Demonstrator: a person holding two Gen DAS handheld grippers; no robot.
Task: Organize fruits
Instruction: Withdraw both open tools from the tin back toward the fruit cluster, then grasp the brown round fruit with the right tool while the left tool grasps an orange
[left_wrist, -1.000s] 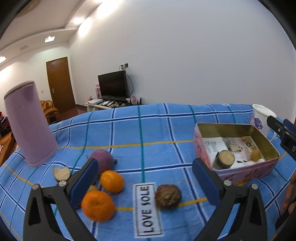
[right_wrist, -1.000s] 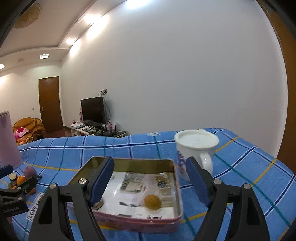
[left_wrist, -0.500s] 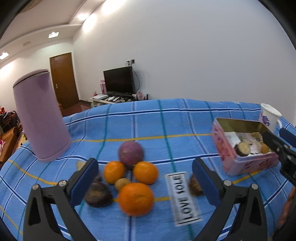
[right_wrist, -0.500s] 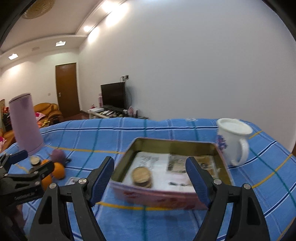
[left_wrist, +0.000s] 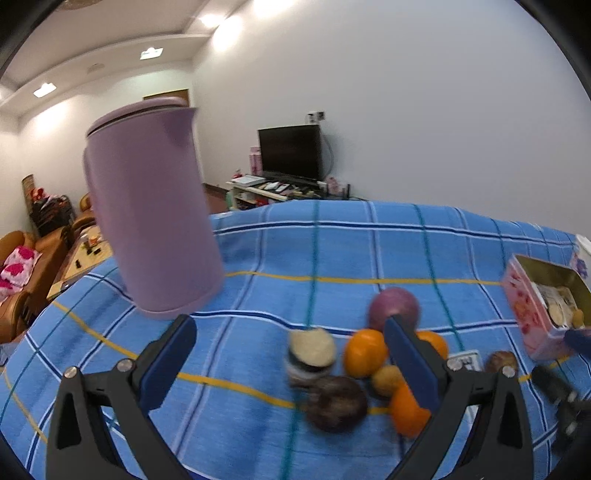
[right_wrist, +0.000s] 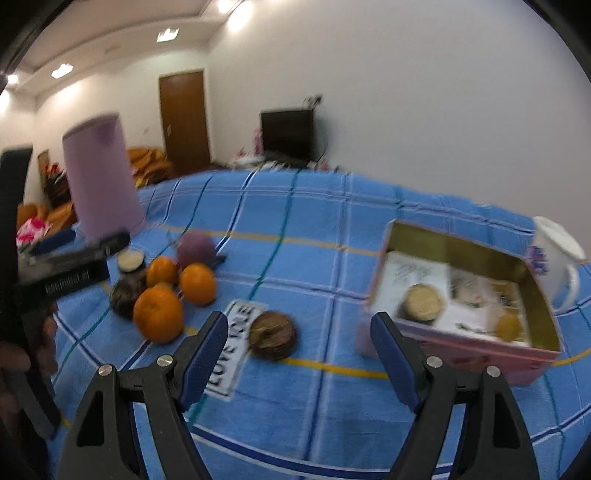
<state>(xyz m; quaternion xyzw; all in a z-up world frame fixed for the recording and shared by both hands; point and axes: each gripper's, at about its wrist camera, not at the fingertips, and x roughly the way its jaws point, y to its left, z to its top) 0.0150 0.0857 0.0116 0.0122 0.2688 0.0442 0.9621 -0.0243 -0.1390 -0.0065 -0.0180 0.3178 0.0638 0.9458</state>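
Both views have swung left since a second ago, off the pink tin (right_wrist: 461, 343) and toward the fruit pile (right_wrist: 166, 288) on the blue checked table (right_wrist: 314, 258). Left tongs (left_wrist: 291, 369) and right tongs (right_wrist: 299, 354) both gape wide, holding nothing. Looks like the next pickup is coming, probably the brown fruit (right_wrist: 272, 334) beside the label.

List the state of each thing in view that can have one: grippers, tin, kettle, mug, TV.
Left gripper: open, empty.
Right gripper: open, empty.
Tin: lidless, holding a few small items.
Kettle: upright, lid shut.
Mug: upright, beside the tin.
TV: screen dark.
Oranges: loose on the cloth, outside the tin.
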